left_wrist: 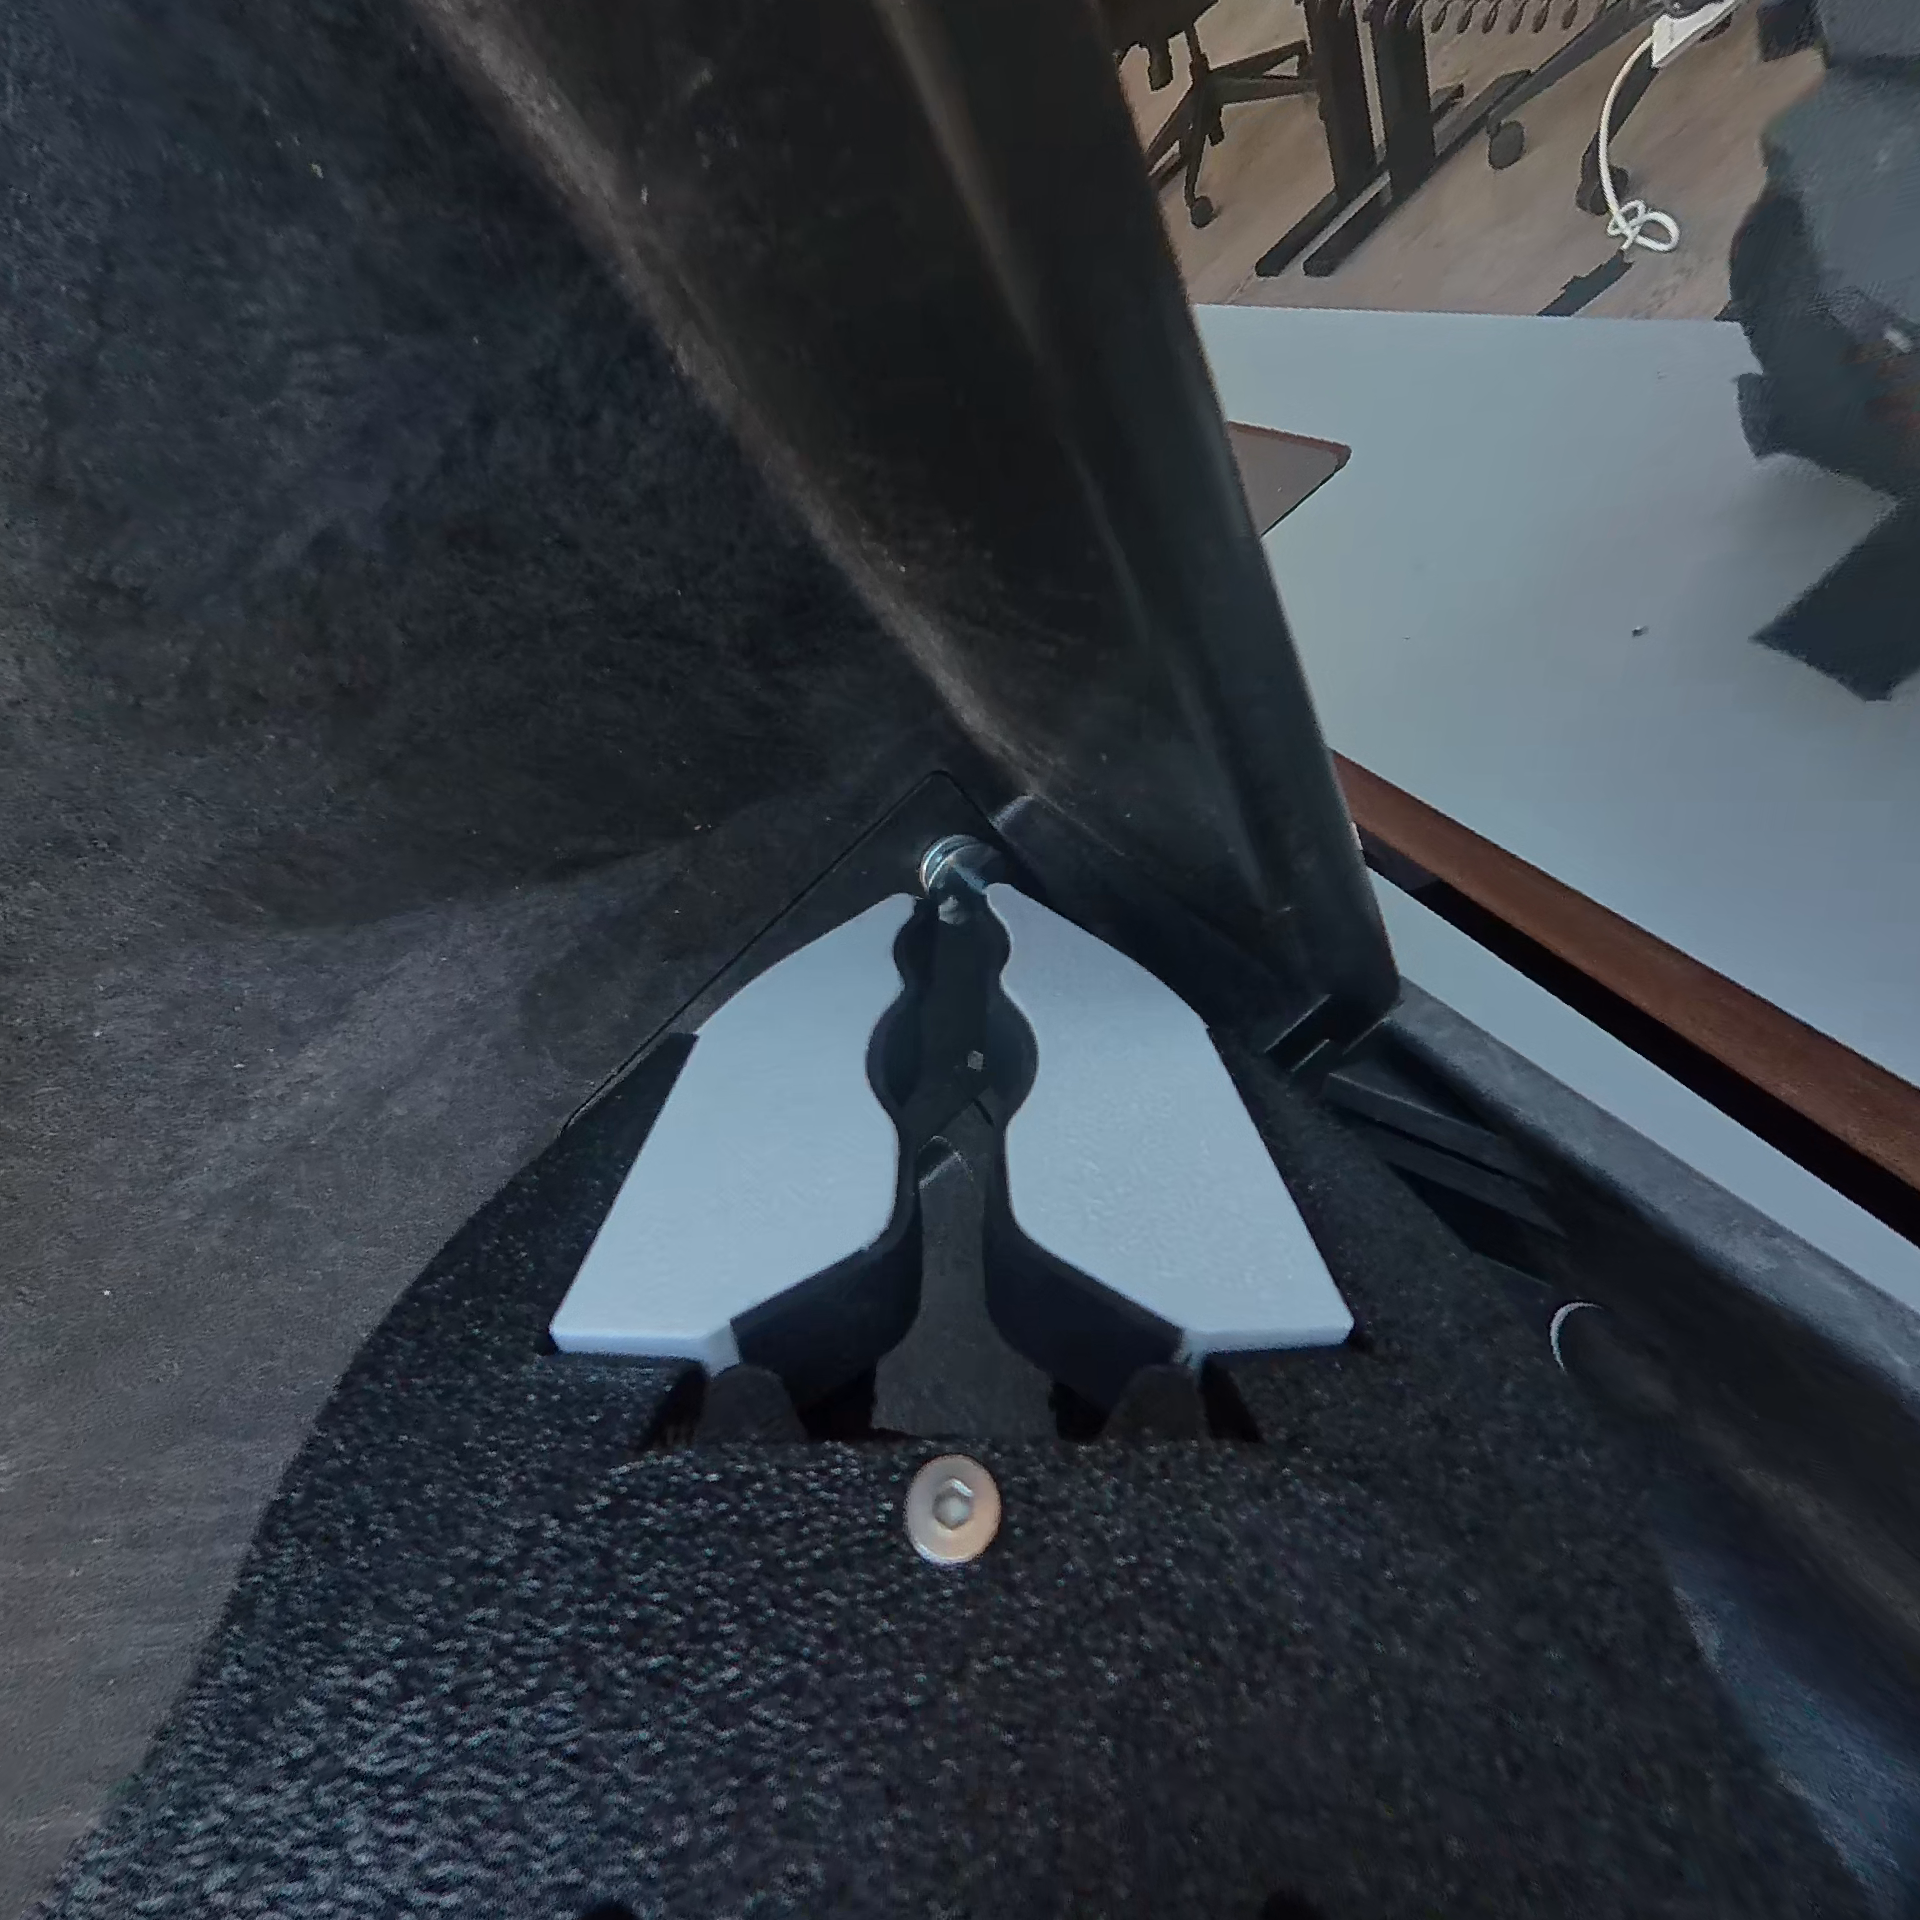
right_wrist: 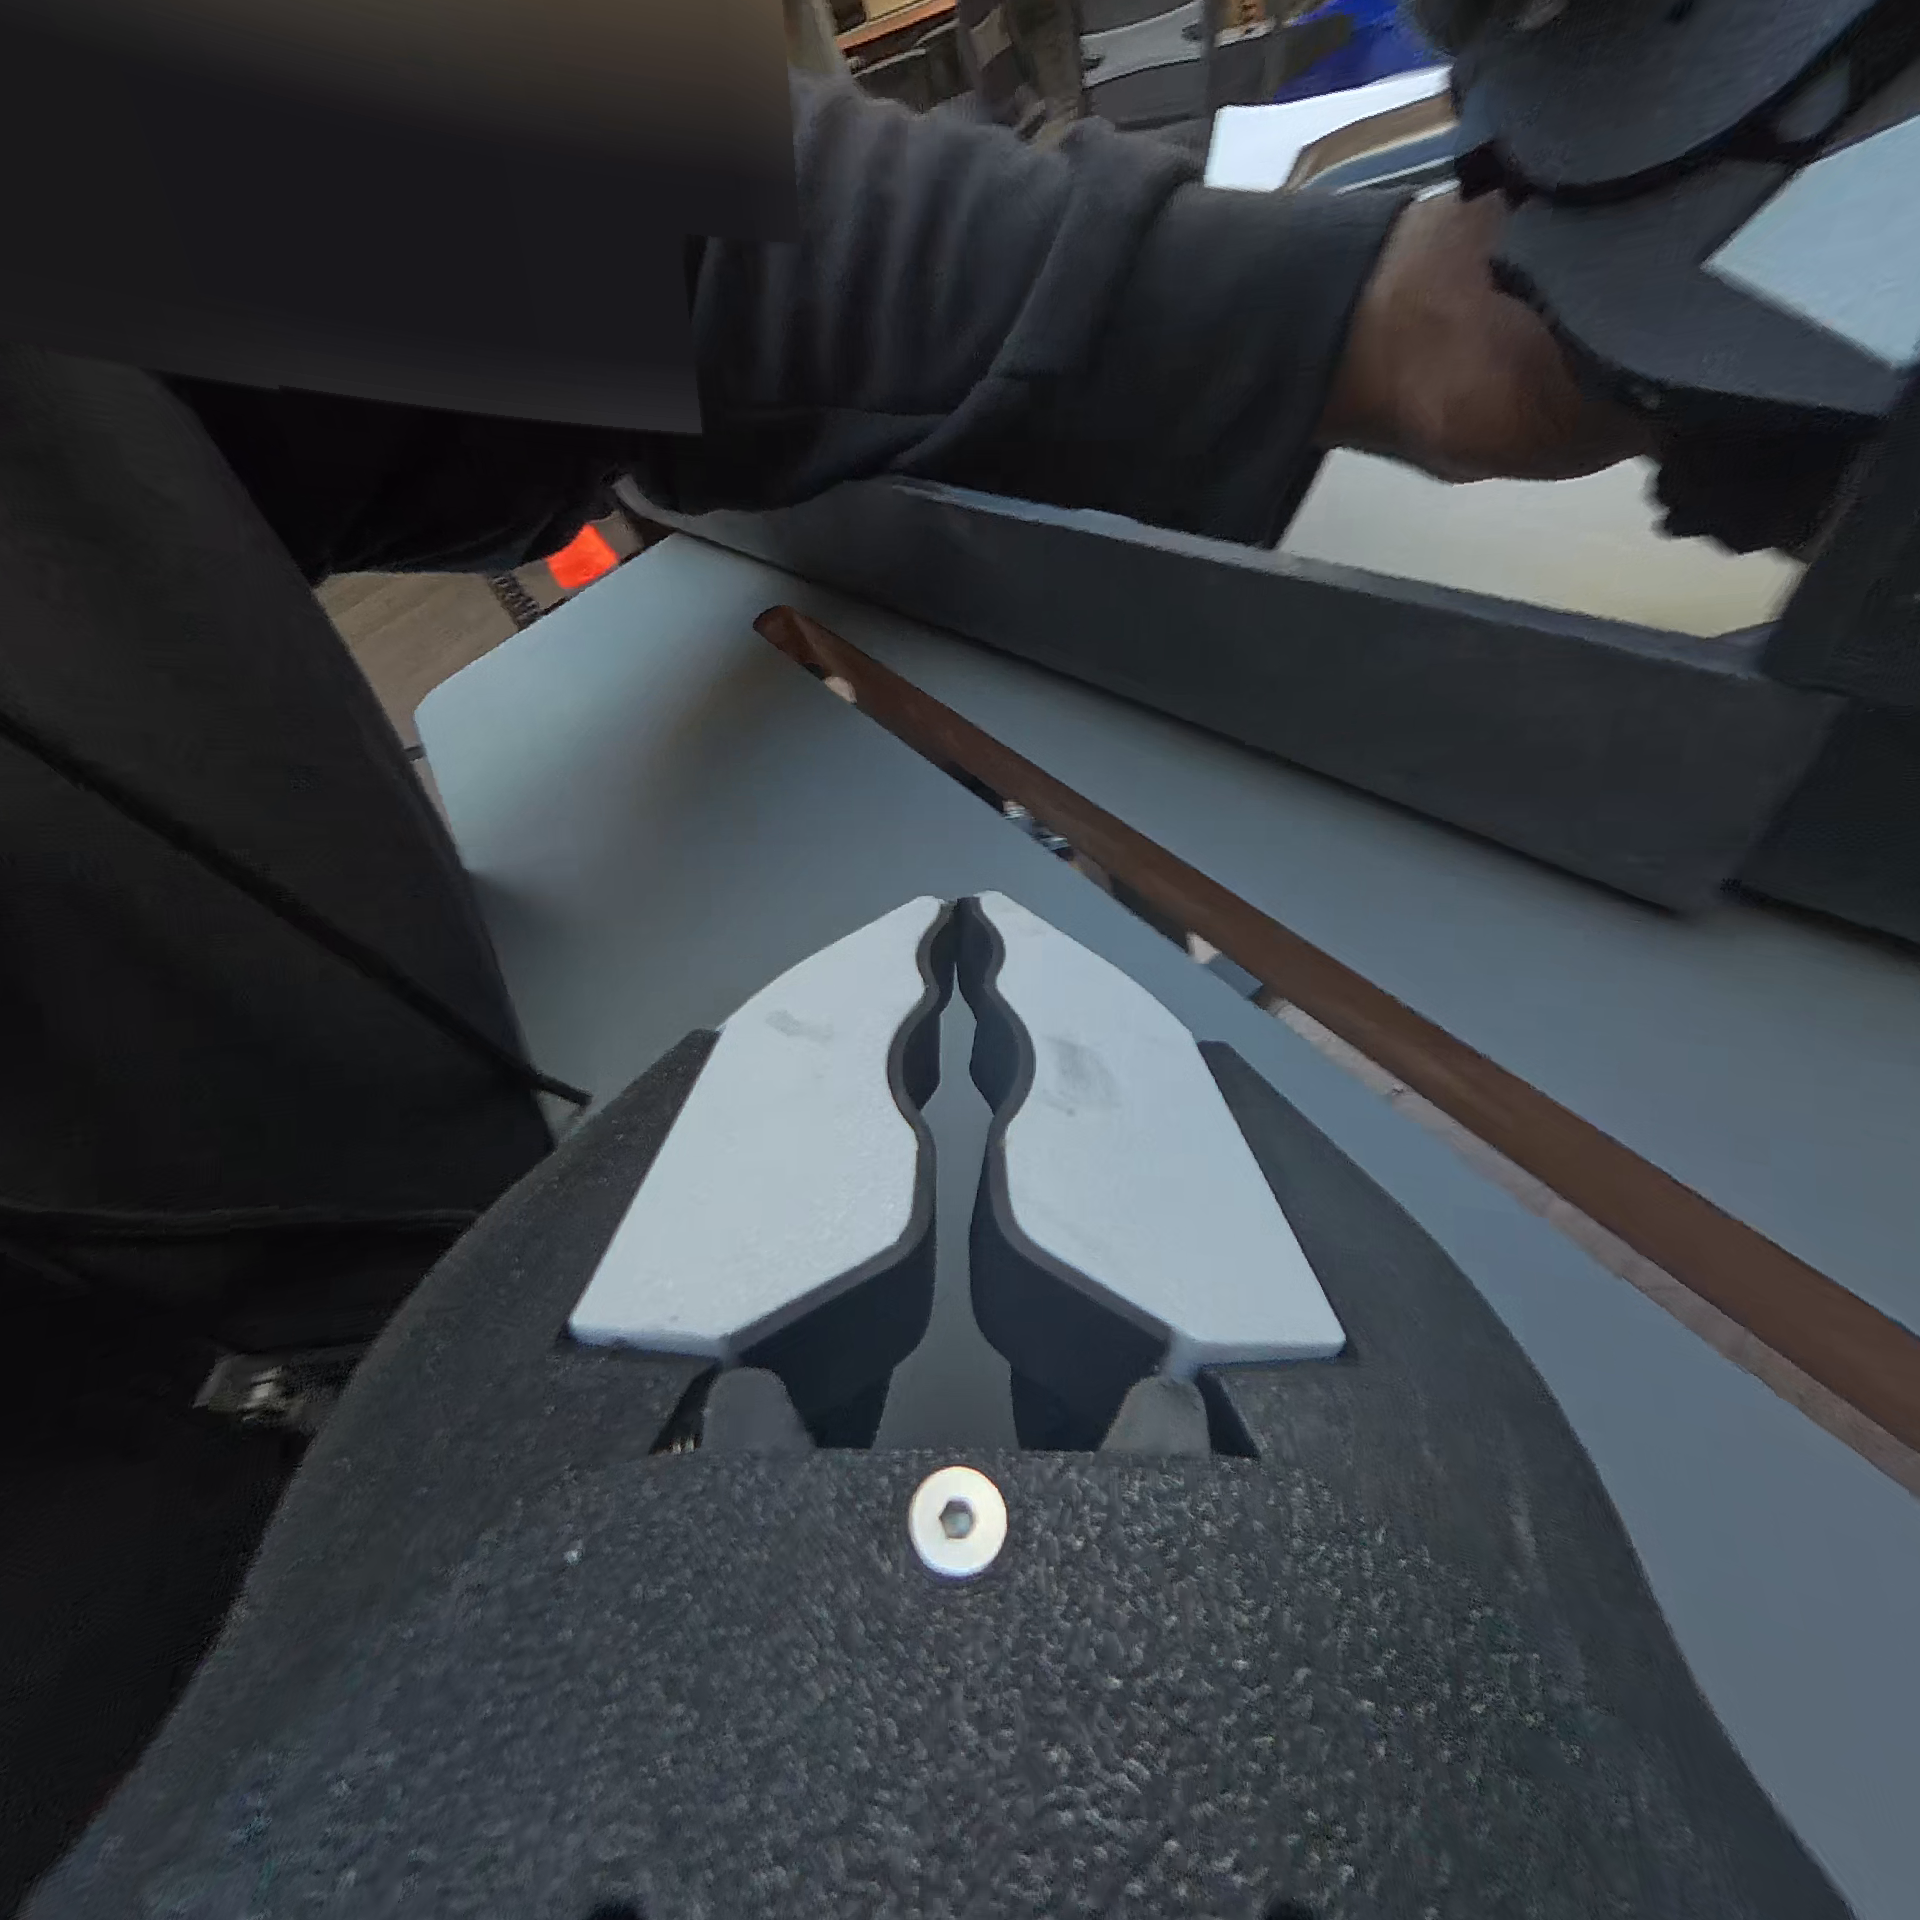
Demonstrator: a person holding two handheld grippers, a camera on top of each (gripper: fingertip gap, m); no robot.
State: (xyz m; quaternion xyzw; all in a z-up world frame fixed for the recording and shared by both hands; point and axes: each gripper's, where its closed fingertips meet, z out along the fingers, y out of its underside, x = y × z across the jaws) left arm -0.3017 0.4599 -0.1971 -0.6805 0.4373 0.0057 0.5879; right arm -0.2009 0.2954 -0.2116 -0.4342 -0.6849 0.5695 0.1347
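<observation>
Left claw (left_wrist: 954,902) pinches a small silver bolt (left_wrist: 940,864) at its tips; the bolt points away, into a black flat plate (left_wrist: 831,914) inside a felt-lined black case (left_wrist: 416,520). Right claw (right_wrist: 957,906) is clenched bare above the grey desk (right_wrist: 675,779).

Each handheld gripper, left (left_wrist: 954,902) and right (right_wrist: 956,906), has pale grey fingers (right_wrist: 790,1143) with wavy black inner edges, set in a grainy black body fixed by one silver hex screw (right_wrist: 957,1522). The person wears a dark sleeve (right_wrist: 1039,301).
</observation>
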